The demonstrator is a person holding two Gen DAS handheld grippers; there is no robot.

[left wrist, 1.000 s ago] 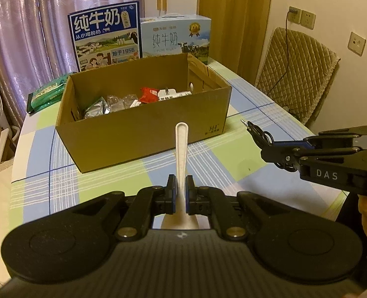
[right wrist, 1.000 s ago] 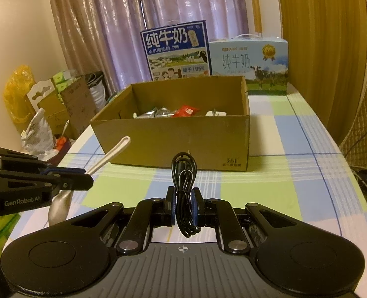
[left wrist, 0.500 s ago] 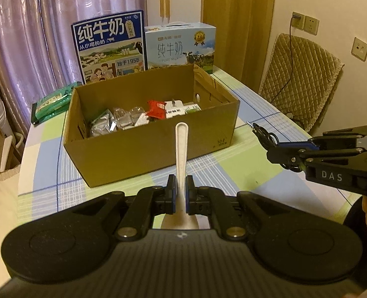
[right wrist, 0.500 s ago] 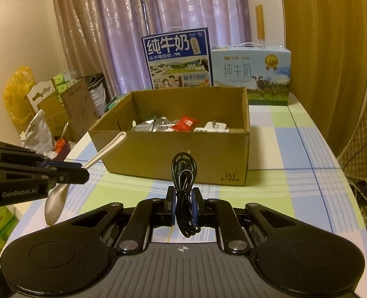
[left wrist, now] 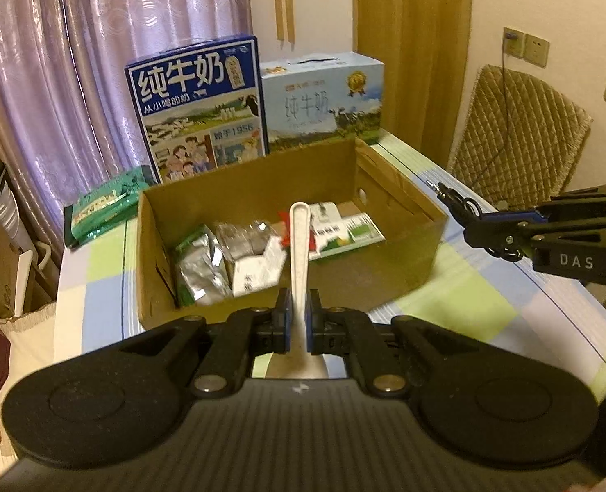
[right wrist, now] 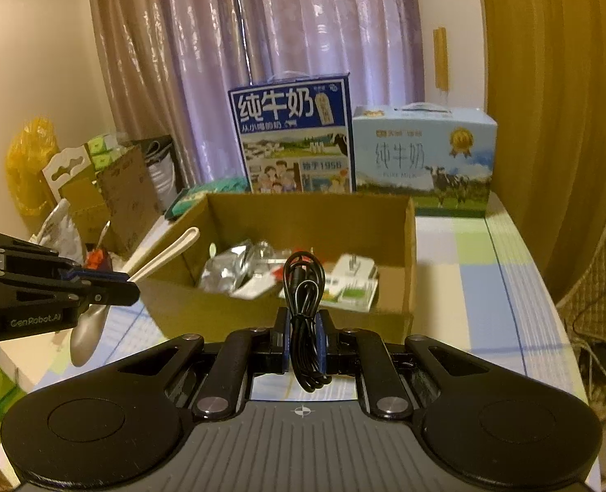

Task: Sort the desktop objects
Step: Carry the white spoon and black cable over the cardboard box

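The white plastic spoon [left wrist: 298, 254] stands pinched between the left gripper [left wrist: 298, 320] jaws, its handle reaching over the near wall of the open cardboard box [left wrist: 401, 270]. A coiled black cable [right wrist: 305, 299] is clamped between the right gripper [right wrist: 305, 344] jaws, just before that box, on the checked tablecloth [right wrist: 503, 270]

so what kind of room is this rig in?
Most likely a home dining or living room, not a lab. Signs: a table with a checked tablecloth, purple curtains behind it, milk gift cartons at the table's far end, and a chair with a quilted cover by wall sockets.
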